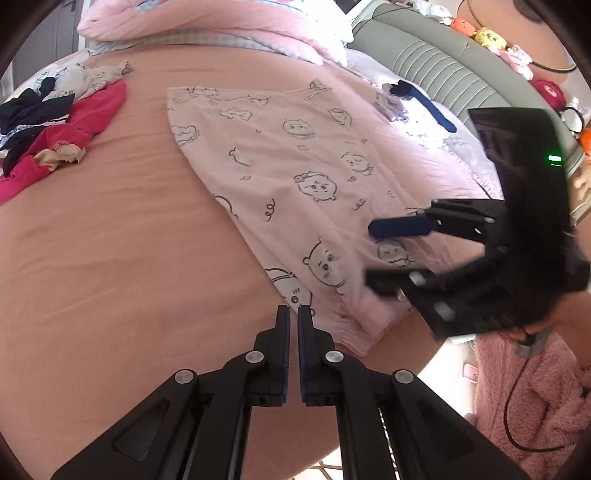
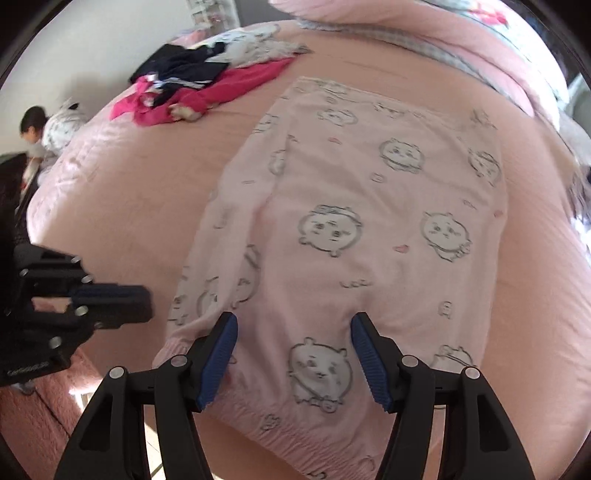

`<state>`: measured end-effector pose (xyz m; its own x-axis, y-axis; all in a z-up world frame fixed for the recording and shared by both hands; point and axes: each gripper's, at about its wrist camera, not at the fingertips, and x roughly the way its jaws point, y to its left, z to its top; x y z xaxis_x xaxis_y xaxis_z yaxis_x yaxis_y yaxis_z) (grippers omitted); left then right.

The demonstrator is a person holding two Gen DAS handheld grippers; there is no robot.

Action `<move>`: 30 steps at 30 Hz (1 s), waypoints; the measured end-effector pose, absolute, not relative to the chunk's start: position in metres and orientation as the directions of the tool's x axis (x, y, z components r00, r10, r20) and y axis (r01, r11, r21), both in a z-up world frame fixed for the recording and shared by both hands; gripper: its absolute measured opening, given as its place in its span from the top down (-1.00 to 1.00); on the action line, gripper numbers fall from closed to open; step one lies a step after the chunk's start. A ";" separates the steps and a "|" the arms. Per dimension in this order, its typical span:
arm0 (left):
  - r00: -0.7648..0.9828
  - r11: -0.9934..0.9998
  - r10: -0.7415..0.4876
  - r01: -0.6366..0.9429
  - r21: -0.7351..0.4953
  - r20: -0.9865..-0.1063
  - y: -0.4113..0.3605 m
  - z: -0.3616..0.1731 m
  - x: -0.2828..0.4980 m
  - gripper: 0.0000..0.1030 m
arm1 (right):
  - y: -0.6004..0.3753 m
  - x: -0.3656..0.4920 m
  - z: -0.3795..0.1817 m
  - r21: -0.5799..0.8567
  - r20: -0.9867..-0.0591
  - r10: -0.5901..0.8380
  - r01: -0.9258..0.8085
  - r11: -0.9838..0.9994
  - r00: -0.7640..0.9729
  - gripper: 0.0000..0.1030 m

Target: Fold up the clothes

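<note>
One pink cartoon-print garment (image 2: 354, 229) lies mid-frame, partly folded; left gripper (image 1: 294, 314) pinched together at its edge; right gripper (image 2: 293, 325) spread over hem; unfolded pile (image 1: 48, 125) upper left remains.

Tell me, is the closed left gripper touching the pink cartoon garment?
Cannot tell. In the left wrist view the shut left gripper has its tips at the edge of the garment, but whether they pinch cloth or just overlap it is unclear.

We saw a bed (image 1: 110, 240) under a peach-pink sheet; on it lay pale pink cartoon-print trousers (image 1: 295, 177) at centre, a heap of red and dark clothes (image 1: 55, 136) upper left, a rolled pink quilt (image 1: 207, 26) along the top
</note>
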<state>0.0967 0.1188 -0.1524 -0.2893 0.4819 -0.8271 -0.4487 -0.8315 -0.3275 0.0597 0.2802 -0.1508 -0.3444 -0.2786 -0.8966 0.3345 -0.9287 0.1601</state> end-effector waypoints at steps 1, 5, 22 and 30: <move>-0.279 -0.835 0.481 -0.436 -0.336 -0.831 0.116 -0.155 0.094 0.94 | 0.276 0.063 -0.149 0.184 -0.887 -0.311 0.357 -0.916 -0.341 -0.24; -0.256 -0.809 0.547 -0.407 -0.424 -0.797 0.108 -0.158 0.085 0.94 | 0.277 0.058 -0.151 0.087 -0.898 -0.205 0.298 -0.950 -0.390 -0.25; -0.328 -0.797 0.572 -0.439 -0.415 -0.752 0.109 -0.142 0.066 0.93 | 0.245 0.037 -0.153 0.097 -0.909 -0.260 0.442 -0.892 -0.325 -0.27; -0.395 -0.855 0.511 -0.321 -0.407 -0.763 0.083 -0.149 0.051 0.93 | 0.306 0.024 -0.154 0.134 -0.914 -0.204 0.214 -0.968 -0.351 -0.26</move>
